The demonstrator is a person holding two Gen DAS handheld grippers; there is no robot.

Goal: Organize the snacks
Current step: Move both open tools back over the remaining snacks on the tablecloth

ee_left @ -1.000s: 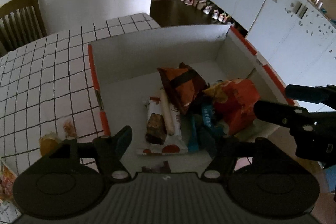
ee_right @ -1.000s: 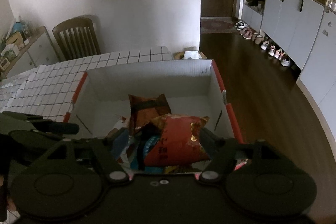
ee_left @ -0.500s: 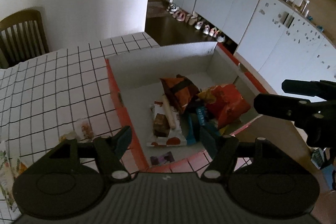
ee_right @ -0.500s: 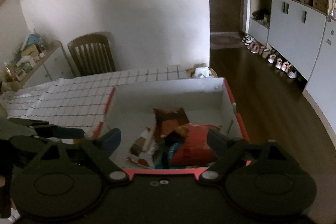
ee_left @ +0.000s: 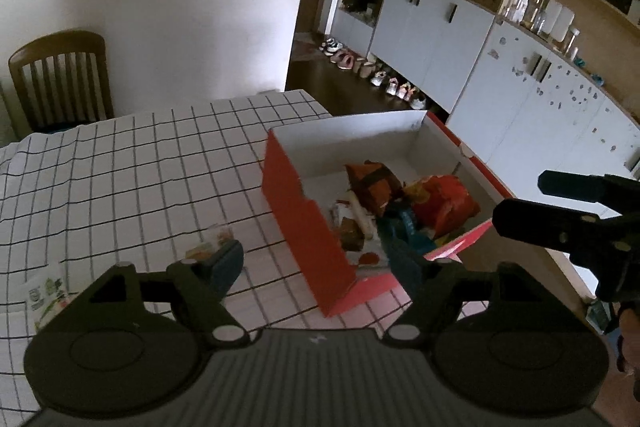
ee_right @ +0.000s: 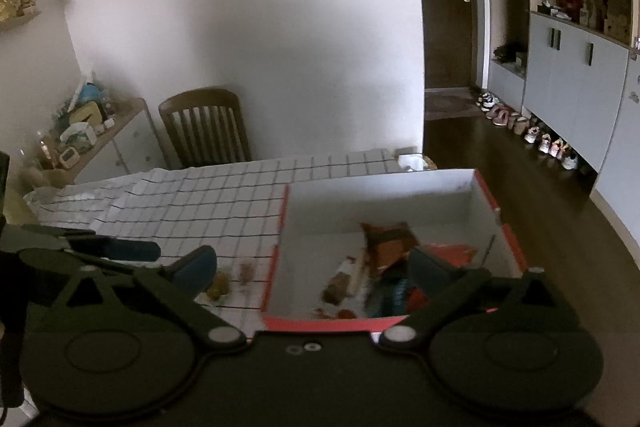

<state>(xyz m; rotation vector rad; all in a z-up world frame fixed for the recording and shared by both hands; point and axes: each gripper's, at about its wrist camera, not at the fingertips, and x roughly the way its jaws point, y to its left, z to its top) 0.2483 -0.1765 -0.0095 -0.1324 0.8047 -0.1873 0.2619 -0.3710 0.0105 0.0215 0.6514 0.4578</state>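
Between picks, I judge: both the left gripper (ee_left: 316, 263) and right gripper (ee_right: 312, 267) have just been opening, empty; next, the loose snack (ee_left: 210, 241) lying ahead-left on the tabletop (ee_left: 120, 167) needs grasping for the box (ee_left: 304, 227).

Our left gripper (ee_left: 316, 263) has just been opening; its jaws stand apart with nothing between them. At one o'clock sits the red box (ee_left: 304, 223) on the checked tablecloth (ee_left: 140, 167), snack packets (ee_left: 400, 203) heaped inside. Our right gripper (ee_left: 560, 207) shows at three o'clock. A small wrapped snack (ee_left: 208, 243) lies at eleven o'clock.
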